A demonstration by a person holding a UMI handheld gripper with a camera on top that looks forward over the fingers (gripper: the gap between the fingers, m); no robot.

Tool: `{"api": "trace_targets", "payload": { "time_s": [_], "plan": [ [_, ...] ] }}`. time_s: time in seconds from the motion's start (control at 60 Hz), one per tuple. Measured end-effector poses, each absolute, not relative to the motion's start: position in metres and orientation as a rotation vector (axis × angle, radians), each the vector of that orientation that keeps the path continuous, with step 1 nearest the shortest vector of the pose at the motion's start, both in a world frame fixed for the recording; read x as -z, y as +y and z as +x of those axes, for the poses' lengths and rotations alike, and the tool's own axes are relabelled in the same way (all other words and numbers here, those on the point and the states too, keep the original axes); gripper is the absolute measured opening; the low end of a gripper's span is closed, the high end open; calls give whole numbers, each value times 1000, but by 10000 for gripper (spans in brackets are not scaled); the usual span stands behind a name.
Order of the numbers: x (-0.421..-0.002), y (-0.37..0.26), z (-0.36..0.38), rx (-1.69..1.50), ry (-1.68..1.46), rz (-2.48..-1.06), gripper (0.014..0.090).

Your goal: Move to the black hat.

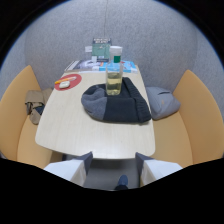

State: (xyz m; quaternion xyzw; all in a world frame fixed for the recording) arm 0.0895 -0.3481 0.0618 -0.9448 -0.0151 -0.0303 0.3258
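The hand-held gripper (112,167) is hanging wide open and empty at the near edge of the worktop (75,130). The black hat (117,103) is lying well beyond the fingers, mid-worktop, with a clear bottle (114,71) standing just behind it.

Black and grey on a pale table

A black hat (122,103) with a grey section lies on the cream table (75,130); a red-and-white disc (66,82), tan-orange benches (195,120) and a speckled grey wall (150,35) surround it.
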Motion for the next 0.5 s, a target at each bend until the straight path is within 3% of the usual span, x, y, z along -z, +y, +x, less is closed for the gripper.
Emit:
{"api": "trace_targets", "payload": {
  "time_s": [0.5],
  "plan": [
    [-20,-207,128,70,-44,-2397,874]
  ]
}}
